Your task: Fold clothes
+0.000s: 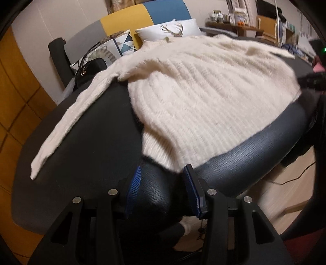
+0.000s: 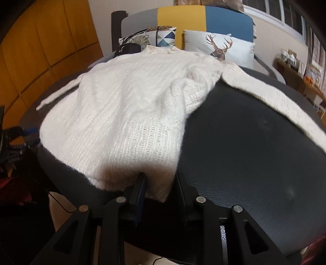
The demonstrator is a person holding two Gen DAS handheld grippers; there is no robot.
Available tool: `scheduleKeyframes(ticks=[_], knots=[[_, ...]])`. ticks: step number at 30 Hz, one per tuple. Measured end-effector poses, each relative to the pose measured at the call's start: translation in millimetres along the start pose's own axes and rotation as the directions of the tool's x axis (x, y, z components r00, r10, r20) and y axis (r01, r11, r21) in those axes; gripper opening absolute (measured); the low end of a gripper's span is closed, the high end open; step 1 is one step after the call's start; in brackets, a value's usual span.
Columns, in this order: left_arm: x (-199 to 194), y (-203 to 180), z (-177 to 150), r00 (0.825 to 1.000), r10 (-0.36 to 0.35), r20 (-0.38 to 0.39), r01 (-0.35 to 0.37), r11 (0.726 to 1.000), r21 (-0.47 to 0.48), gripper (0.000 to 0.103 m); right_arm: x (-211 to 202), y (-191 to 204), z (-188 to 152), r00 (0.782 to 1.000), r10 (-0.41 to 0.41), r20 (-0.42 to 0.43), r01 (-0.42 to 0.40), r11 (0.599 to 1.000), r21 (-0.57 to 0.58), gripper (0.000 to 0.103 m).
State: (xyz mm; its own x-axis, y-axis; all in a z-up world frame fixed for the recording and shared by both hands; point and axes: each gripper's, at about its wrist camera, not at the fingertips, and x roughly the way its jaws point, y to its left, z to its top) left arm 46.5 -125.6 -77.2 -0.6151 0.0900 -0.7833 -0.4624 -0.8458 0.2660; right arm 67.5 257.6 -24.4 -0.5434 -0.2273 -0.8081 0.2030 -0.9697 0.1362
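Note:
A cream knit sweater [image 1: 203,91] lies spread front-down on a black padded surface [image 1: 91,142], collar at the far end. One sleeve [image 1: 71,126] stretches out to the left, the other sleeve [image 2: 275,95] to the right. My left gripper [image 1: 163,169] is open at the near edge, and the hem's left corner hangs just beyond its blue pads [image 1: 135,183]. My right gripper [image 2: 160,177] is open too, with the hem's right corner [image 2: 159,189] lying between its fingers. The sweater [image 2: 122,106] is bunched near the right armpit. Each view catches the other gripper at its edge.
Two pillows [image 2: 222,49] and a black handbag [image 1: 89,71] sit behind the collar, against a grey, yellow and blue headboard [image 2: 183,18]. Orange wooden panels [image 2: 51,40] stand on the left. A cluttered shelf [image 1: 234,22] is at the right. A cable [image 1: 295,177] runs over the floor.

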Motion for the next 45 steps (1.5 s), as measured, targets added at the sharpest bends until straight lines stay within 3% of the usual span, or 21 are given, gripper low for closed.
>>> scheduleKeyframes(ticks=[4,8,11,17,22,24,28,33,35,36,37,38,40,41,45], knots=[[2.7,6.7,-1.9,1.000,0.022,0.006,-0.022,1.000,0.007,0.047,-1.0,-5.2,-0.2,1.000,0.018,-0.001,-0.018,0.999,0.038,0.029],[10.9,-3.7,5.2,0.997,0.067,0.035,-0.071,0.986,0.148,0.047,-0.9,-6.1,-0.1,1.000,0.021,-0.001,-0.021,0.999,0.049,0.029],[15.9,-2.8,16.1,0.996,0.057,0.075,-0.068,0.985,0.162,0.047,-0.8,-8.1,0.4,0.999,0.036,0.007,-0.036,0.997,0.064,0.030],[25.9,14.0,35.5,0.994,-0.003,0.110,0.004,1.000,-0.009,0.047,-0.6,-12.6,1.6,0.997,0.068,0.025,-0.070,0.993,0.095,0.030],[16.0,14.7,42.9,0.963,-0.122,0.242,0.155,0.980,-0.124,0.047,-0.4,-16.3,2.5,0.995,0.094,0.041,-0.098,0.988,0.120,0.030],[19.7,14.6,45.7,0.962,-0.118,0.245,0.161,0.973,-0.167,0.052,-0.9,-16.9,2.7,0.992,0.113,0.055,-0.119,0.985,0.127,0.030],[31.7,20.1,52.8,0.977,-0.043,0.211,0.098,0.962,-0.256,0.053,-3.1,-12.7,2.8,0.989,0.128,0.066,-0.135,0.985,0.110,0.030],[36.8,23.1,54.9,0.978,-0.046,0.201,0.103,0.953,-0.284,0.053,-3.1,-8.7,4.8,0.986,0.146,0.078,-0.153,0.984,0.092,0.030],[35.7,26.8,54.0,0.973,-0.072,0.220,0.143,0.935,-0.324,0.053,0.8,-6.0,6.7,0.987,0.149,0.063,-0.155,0.984,0.092,0.030],[36.7,29.2,53.8,0.969,-0.089,0.230,0.167,0.922,-0.349,0.053,3.1,-4.5,7.8,0.987,0.151,0.054,-0.155,0.983,0.093,0.027],[39.2,31.6,53.9,0.967,-0.101,0.235,0.185,0.910,-0.371,0.053,5.5,-3.0,8.8,0.987,0.152,0.045,-0.156,0.983,0.094,0.016],[43.6,33.0,54.9,0.972,-0.095,0.214,0.175,0.904,-0.391,0.053,7.8,-1.5,9.8,0.987,0.154,0.035,-0.156,0.983,0.094,0.012],[46.9,33.3,55.6,0.985,-0.058,0.162,0.120,0.906,-0.407,0.047,2.5,1.9,13.1,0.993,0.104,0.057,-0.108,0.991,0.077,0.007],[46.0,35.0,55.4,0.986,-0.056,0.156,0.117,0.904,-0.411,0.025,-5.1,3.6,15.6,0.993,0.080,0.091,-0.086,0.994,0.062,0.007],[25.9,44.2,53.4,0.978,-0.056,0.200,0.142,0.884,-0.446,0.015,-37.4,5.4,27.3,0.982,0.013,0.187,-0.017,1.000,0.021,0.007]])
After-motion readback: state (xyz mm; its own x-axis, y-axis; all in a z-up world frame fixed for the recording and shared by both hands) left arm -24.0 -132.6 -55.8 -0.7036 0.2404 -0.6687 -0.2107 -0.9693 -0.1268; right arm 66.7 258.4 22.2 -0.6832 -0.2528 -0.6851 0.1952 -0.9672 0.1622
